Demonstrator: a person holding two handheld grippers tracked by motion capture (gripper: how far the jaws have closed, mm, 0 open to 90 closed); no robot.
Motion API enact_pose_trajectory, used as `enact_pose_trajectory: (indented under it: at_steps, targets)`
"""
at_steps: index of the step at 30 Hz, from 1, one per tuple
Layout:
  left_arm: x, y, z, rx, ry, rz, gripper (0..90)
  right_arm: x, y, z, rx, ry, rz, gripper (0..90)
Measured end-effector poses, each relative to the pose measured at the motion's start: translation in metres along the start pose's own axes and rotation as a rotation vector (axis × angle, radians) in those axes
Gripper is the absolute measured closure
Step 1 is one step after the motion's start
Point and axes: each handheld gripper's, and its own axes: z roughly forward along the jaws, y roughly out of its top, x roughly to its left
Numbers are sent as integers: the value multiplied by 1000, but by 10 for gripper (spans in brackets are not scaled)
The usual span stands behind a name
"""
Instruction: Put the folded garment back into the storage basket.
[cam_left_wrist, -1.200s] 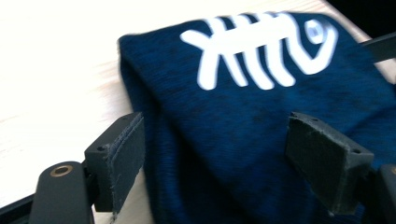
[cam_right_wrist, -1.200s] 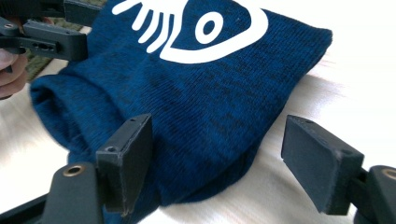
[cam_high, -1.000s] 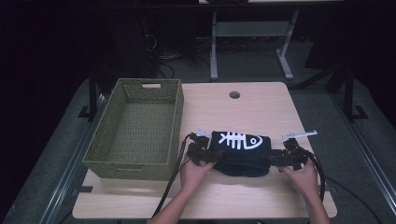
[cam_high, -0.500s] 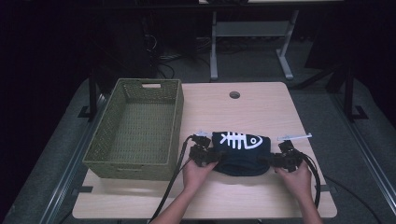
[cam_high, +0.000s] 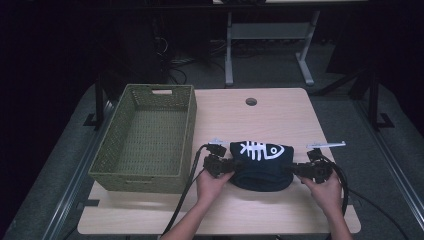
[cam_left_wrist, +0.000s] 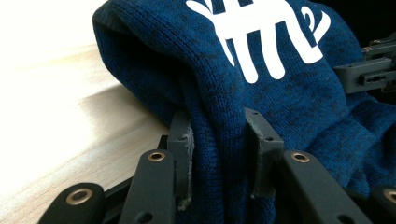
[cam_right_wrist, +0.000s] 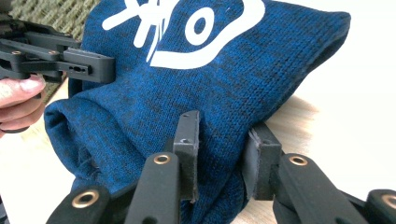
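A green woven basket (cam_high: 145, 140) is sitting at the left of the wooden surface (cam_high: 270, 112). Just beside it, the left tongs (cam_high: 225, 164) are clamping one end of a folded blue knit garment (cam_high: 262, 165) with a white fish-bone print, and the right tongs (cam_high: 300, 170) are pinching its opposite end. The garment is lying near the front edge of the surface.

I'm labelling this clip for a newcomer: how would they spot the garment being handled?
On the light wooden table, look right of the green woven basket, near the front edge. The folded dark blue knit garment lies there, pinched between the left gripper and the right gripper. Its white fish-skeleton print marks it.
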Motion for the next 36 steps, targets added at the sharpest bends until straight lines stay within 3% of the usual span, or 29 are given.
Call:
enact_pose_trajectory:
  at_steps: [12,22,36]
  targets:
    - [-14,18,-12,-14,-38,42,673,1,5,-22,-52,34,23,718]
    - [-21,35,-24,-40,-79,47,675,8,17,-41,-93,45,16,721]
    - [-20,56,-40,-51,-118,43,674,17,34,-52,-125,80,0,722]
